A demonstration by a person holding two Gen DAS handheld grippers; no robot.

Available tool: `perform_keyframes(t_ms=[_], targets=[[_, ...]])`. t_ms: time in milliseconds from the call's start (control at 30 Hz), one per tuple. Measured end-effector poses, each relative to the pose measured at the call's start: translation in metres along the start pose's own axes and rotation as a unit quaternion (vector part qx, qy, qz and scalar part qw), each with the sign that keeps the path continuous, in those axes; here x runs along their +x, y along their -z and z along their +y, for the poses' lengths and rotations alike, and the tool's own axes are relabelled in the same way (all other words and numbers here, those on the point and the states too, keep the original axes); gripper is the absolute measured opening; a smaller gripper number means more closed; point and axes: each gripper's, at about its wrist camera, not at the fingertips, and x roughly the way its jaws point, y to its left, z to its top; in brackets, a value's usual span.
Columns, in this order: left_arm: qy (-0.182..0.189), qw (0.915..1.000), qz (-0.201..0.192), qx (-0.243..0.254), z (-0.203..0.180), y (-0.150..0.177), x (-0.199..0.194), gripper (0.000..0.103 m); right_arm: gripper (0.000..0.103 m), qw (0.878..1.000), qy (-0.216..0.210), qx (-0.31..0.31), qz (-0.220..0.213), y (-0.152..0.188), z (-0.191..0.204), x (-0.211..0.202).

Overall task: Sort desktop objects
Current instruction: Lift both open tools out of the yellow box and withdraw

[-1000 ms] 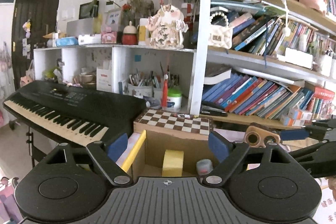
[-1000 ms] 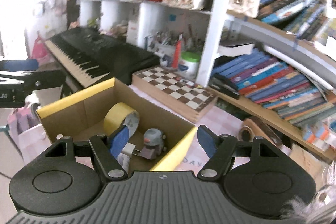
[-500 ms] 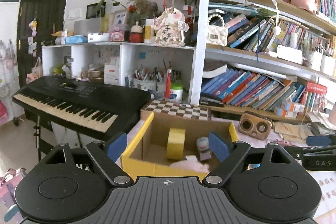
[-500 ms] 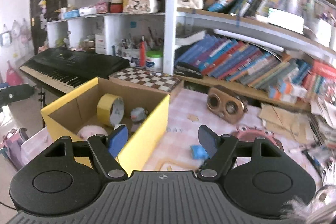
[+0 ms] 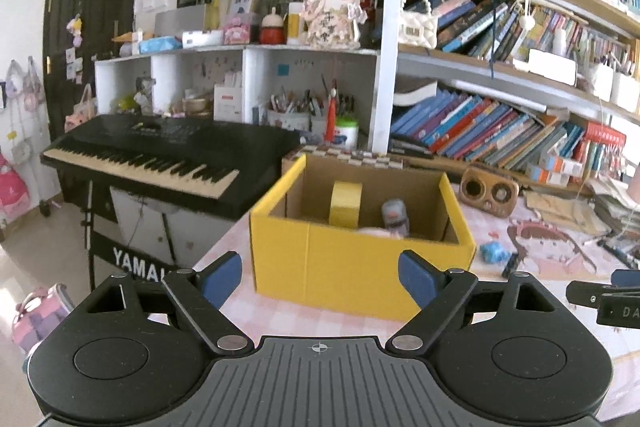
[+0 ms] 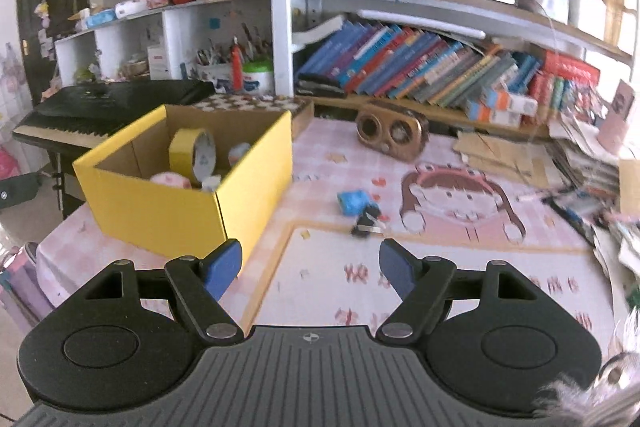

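A yellow cardboard box [image 5: 352, 259] [image 6: 176, 211] stands on the pink desk mat. Inside it are a yellow tape roll [image 5: 345, 203] [image 6: 192, 151], a small grey figure [image 5: 394, 217] and a pink soft item [image 6: 170, 181]. My left gripper [image 5: 320, 277] is open and empty, just in front of the box. My right gripper [image 6: 310, 267] is open with nothing between its fingers, right of the box. Ahead of it on the mat lie a small blue object [image 6: 352, 202] [image 5: 491, 253] and a small black item [image 6: 367, 221].
A black keyboard [image 5: 160, 155] stands left of the desk. A checkerboard [image 6: 252, 103] and a brown wooden speaker [image 6: 390, 135] lie behind the box, below shelves of books [image 6: 420, 67]. Papers and cardboard [image 6: 504, 155] pile at the right. The other gripper's tip [image 5: 604, 297] shows at right.
Both grippers have pulled back from over the box toward the desk's near side. The right one swung right and rolled level, so the mat with the blue object is now before it.
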Motion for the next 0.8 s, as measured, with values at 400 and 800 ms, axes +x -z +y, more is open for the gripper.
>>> perform_keyframes(t_ms=[400,800], targets=[[-0.004,0.9992,0.04,0.008,-0.006,0.035,-0.015,0.088,0.074,0.999,0.014,0.012,0.041,0.049,0.007,-0.017],[0.024,0.9969,0.07,0.027,-0.021,0.053,-0.021,0.088,0.078,0.998,0.006,0.003,0.061,0.067,0.015,-0.026]])
